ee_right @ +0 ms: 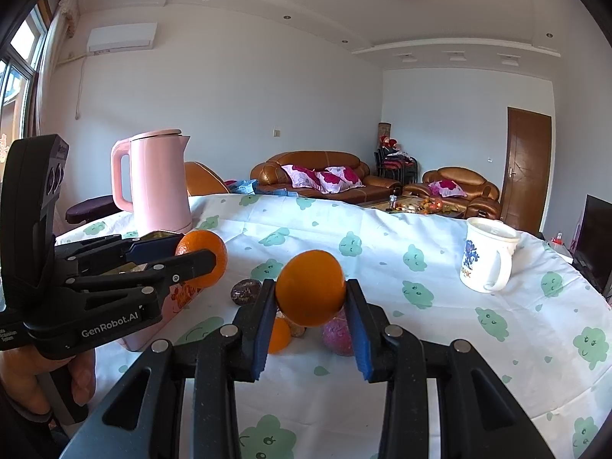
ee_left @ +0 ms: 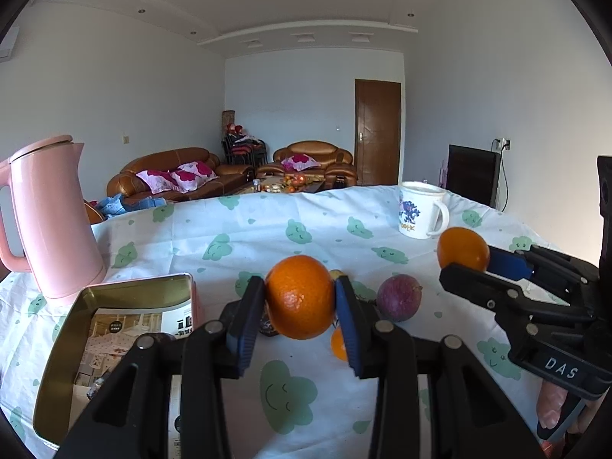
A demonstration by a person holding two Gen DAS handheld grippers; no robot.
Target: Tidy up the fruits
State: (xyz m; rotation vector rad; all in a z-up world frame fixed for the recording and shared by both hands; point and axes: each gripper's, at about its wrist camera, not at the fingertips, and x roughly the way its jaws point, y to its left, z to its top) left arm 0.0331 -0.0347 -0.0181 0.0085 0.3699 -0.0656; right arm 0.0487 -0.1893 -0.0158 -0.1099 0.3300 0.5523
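Two oranges are held up above the table, one in each gripper.

From the left wrist view, the left gripper (ee_left: 300,298) is closed on an orange (ee_left: 299,296); both blue pads press its sides and the fruit hangs clear of the cloth (ee_left: 267,229). Below it, on the cloth, lie a small orange (ee_left: 338,344), partly hidden by the right finger, and a purple fruit (ee_left: 397,297) just beside. A dark round fruit (ee_left: 267,327) shows a little behind the left finger. An open tin (ee_left: 91,298) stands at the left, with printed paper inside, and a pink kettle (ee_left: 53,222) behind it. A white mug (ee_left: 419,210) is far at the right. The right gripper (ee_left: 468,264) enters from the right, gripping the second orange (ee_left: 463,248).

From the right wrist view, the right gripper (ee_right: 310,290) clamps its orange (ee_right: 310,287) between the pads, lifted over the small orange (ee_right: 278,336), a pink-purple fruit (ee_right: 337,334) and the dark fruit (ee_right: 245,291). The left gripper (ee_right: 202,256) at the left grips its orange (ee_right: 202,256) in front of the kettle (ee_right: 157,183). The mug (ee_right: 485,260) stands at the right, well apart.
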